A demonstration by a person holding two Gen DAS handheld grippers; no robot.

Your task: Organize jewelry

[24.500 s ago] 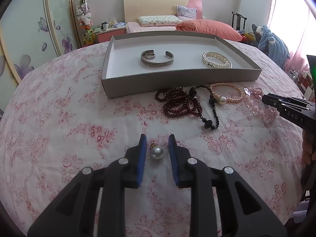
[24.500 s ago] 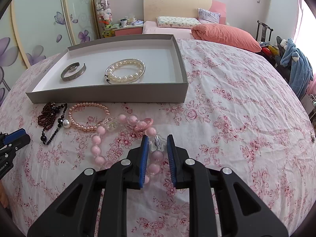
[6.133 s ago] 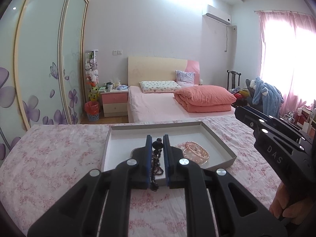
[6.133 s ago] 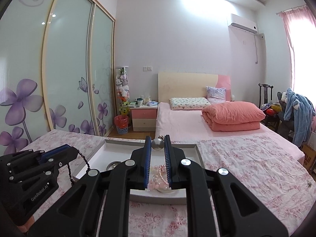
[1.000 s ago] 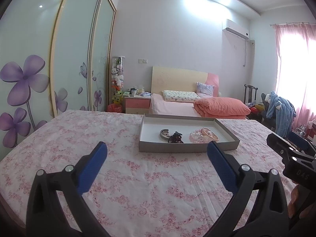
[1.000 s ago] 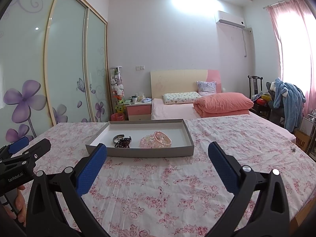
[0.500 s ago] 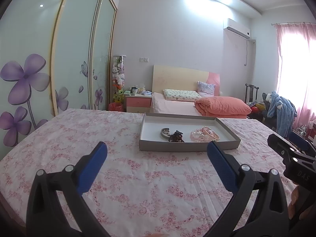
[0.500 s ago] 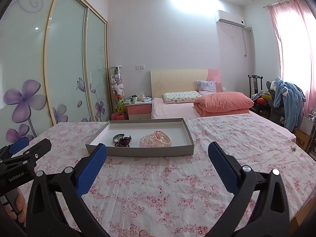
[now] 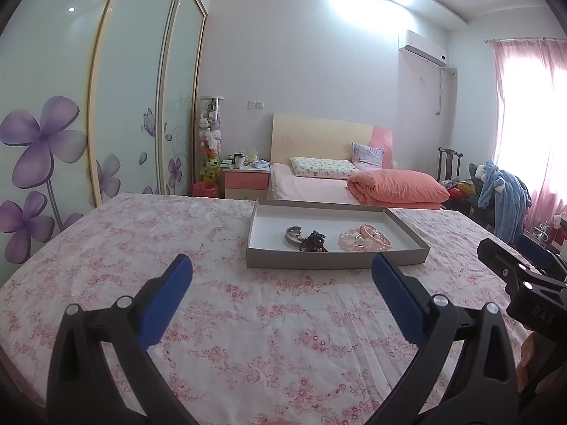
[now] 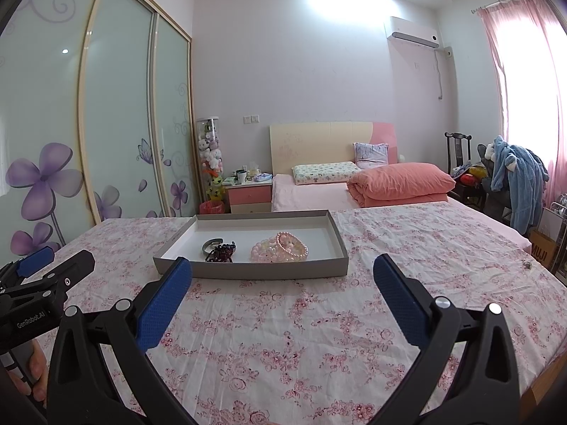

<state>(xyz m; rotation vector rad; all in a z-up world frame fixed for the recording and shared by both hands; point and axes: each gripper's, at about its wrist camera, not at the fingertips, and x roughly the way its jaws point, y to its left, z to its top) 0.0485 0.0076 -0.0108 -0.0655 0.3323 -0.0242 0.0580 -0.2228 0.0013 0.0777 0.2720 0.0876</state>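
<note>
Floral bedspread | left hand-held gripper wide, level | right hand-held gripper likewise, seemingly hovering

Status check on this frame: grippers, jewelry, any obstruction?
Left gripper open, empty. Right gripper open, empty. Jewelry all in grey tray. Nothing blocking.

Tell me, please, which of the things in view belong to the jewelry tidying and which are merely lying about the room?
Belonging to the job:
grey tray
silver bangle
dark bead necklace
pink bead bracelets
left gripper and right gripper, both open and empty

Just lying about:
orange quilt
floral pillow
blue garment
nightstand
</note>
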